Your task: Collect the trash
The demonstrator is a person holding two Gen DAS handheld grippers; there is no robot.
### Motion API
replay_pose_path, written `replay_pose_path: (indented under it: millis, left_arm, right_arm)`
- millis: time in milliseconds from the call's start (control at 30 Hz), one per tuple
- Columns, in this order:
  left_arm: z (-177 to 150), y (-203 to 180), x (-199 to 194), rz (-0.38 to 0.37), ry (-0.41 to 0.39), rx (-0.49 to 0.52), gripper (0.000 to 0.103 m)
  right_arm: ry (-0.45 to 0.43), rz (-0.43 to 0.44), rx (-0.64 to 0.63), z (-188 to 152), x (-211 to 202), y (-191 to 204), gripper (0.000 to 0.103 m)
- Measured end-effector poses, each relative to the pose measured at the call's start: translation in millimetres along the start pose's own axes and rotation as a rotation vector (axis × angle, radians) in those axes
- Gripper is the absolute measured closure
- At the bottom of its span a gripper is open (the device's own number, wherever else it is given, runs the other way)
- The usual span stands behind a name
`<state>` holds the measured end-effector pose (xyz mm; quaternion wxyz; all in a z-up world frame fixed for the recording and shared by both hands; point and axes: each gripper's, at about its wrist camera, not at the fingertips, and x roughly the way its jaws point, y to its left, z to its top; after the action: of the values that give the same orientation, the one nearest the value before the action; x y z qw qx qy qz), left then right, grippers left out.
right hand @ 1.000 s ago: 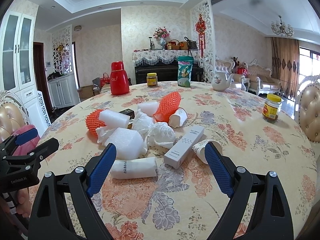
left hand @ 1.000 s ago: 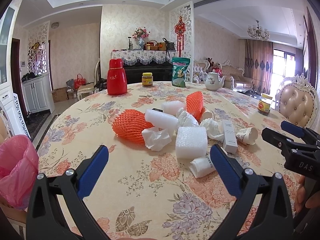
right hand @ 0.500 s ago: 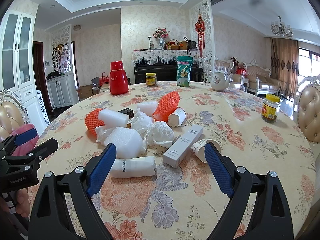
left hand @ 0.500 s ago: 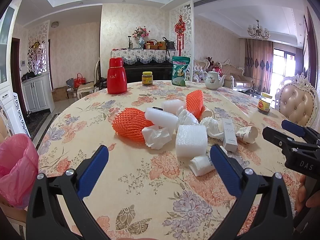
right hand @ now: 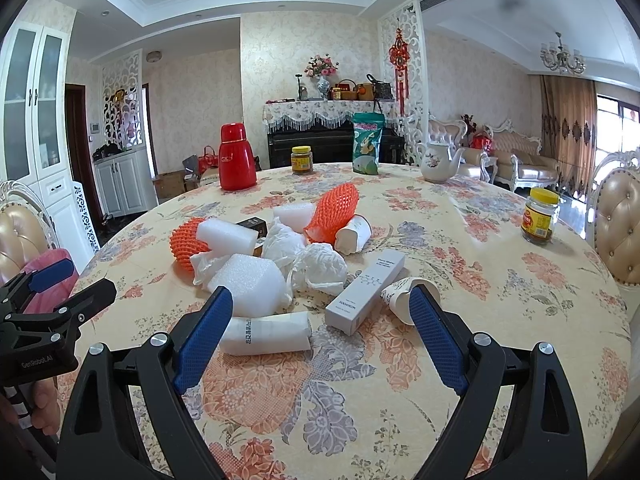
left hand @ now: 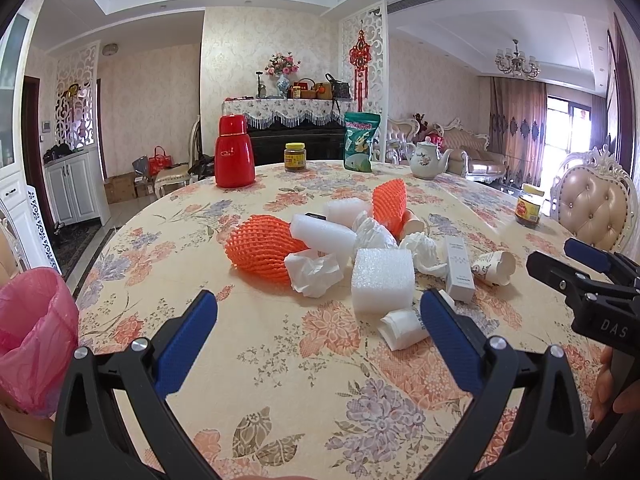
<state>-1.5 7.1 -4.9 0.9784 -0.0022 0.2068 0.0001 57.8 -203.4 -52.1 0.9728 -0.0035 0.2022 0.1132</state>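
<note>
A pile of trash lies mid-table: two orange foam nets (left hand: 260,250) (right hand: 332,212), white foam blocks (left hand: 382,280) (right hand: 250,282), crumpled tissue (left hand: 314,272) (right hand: 320,266), a rolled white wrapper (right hand: 266,334) (left hand: 402,328), a long white box (right hand: 366,292) (left hand: 460,268) and crushed paper cups (right hand: 400,298) (left hand: 494,268). My left gripper (left hand: 318,330) is open and empty, just short of the pile. My right gripper (right hand: 320,330) is open and empty, its jaws either side of the wrapper and box. A pink-lined bin (left hand: 34,332) stands left of the table.
At the far side of the floral table (left hand: 280,380) stand a red thermos (left hand: 234,154), a jar (left hand: 295,157), a green bag (left hand: 360,146) and a teapot (left hand: 428,160). Another jar (right hand: 540,216) is at the right. Padded chairs (left hand: 596,204) flank the table.
Both grippers have edged slightly closer to the pile. Nothing has been picked up or shifted.
</note>
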Motion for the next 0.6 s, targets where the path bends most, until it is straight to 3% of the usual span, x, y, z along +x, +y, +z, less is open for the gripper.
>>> replay_pose_path:
  millis: [600]
  left_arm:
    - [-2.4, -1.9, -3.2, 0.002, -0.007, 0.009, 0.005]
  right_arm:
    - [-0.010, 0.000, -0.001, -1.0, -5.7, -0.8, 0.018]
